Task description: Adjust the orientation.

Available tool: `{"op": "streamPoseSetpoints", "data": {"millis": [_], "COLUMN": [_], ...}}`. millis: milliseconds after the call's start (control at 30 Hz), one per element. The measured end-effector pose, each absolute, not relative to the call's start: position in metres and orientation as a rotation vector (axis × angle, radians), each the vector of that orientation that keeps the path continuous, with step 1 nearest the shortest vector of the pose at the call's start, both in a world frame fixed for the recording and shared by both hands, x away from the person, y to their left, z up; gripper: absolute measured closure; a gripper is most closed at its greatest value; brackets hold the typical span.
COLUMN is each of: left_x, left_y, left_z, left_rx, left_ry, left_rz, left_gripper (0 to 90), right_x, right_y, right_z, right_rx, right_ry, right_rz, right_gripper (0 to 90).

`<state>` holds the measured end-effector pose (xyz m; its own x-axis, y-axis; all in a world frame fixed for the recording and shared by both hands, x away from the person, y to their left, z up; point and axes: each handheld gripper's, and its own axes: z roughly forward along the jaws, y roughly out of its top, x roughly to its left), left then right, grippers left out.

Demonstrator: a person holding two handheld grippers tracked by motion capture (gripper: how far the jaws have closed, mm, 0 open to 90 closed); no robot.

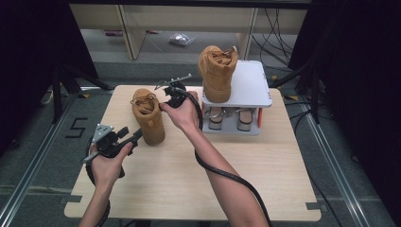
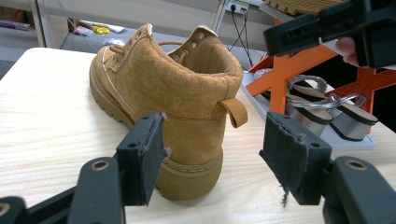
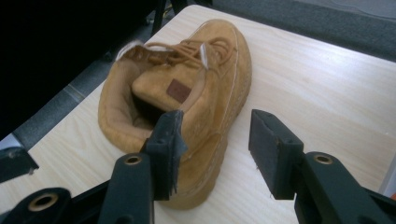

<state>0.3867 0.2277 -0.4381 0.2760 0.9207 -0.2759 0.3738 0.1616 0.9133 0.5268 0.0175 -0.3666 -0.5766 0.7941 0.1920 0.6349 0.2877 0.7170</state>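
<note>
1 tan boot (image 1: 148, 115) stands upright near the tabletop's far left edge, toe pointing away. left gripper (image 1: 124, 138) sits at its heel, jaws open, nothing held. right gripper (image 1: 166, 98) hangs by the boot's collar, jaws apart, no grip. risk, as i judge it: a pinch on soft suede alone could slip or tip the boot. pale wood table (image 1: 189, 179); grey rack (image 1: 246, 85) at far right edge carries 1 more boot (image 1: 217, 71); dark curtains, loose cables on floor.

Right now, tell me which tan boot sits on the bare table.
The left boot, between both hand-held grippers, stands directly on the table. The other boot stands atop the white rack.
</note>
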Motion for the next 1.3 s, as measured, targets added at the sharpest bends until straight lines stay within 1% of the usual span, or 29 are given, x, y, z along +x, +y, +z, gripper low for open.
{"op": "streamPoseSetpoints", "data": {"millis": [67, 133, 267, 533, 933, 1167, 1300], "left_x": [0.388, 0.387, 0.387, 0.386, 0.387, 0.387, 0.387], "left_y": [0.229, 0.227, 0.227, 0.228, 0.229, 0.229, 0.230], "left_z": [-0.439, -0.439, -0.439, -0.440, -0.441, -0.441, -0.442], "left_rx": [1.424, 1.413, 1.415, 1.414, 1.414, 1.414, 1.416], "left_ry": [1.289, 1.305, 1.304, 1.308, 1.307, 1.309, 1.311], "left_rz": [0.624, 0.595, 0.591, 0.588, 0.584, 0.586, 0.586], "left_gripper": [37.6, 37.6, 37.6, 37.6, 37.6, 37.6, 37.6], "right_x": [0.531, 0.534, 0.537, 0.541, 0.550, 0.554, 0.558], "right_y": [0.020, 0.021, 0.027, 0.037, 0.048, 0.056, 0.059], "right_z": [-0.365, -0.366, -0.369, -0.376, -0.386, -0.391, -0.395], "right_rx": [1.337, 1.342, 1.353, 1.350, 1.404, 1.423, 1.405], "right_ry": [2.345, 2.343, 2.348, 2.359, 2.359, 2.371, 2.378], "right_rz": [1.168, 1.169, 1.185, 1.148, 1.117, 1.111, 1.099], "right_gripper": [53.3, 52.5, 51.6, 51.2, 53.3, 57.0, 57.3]}}
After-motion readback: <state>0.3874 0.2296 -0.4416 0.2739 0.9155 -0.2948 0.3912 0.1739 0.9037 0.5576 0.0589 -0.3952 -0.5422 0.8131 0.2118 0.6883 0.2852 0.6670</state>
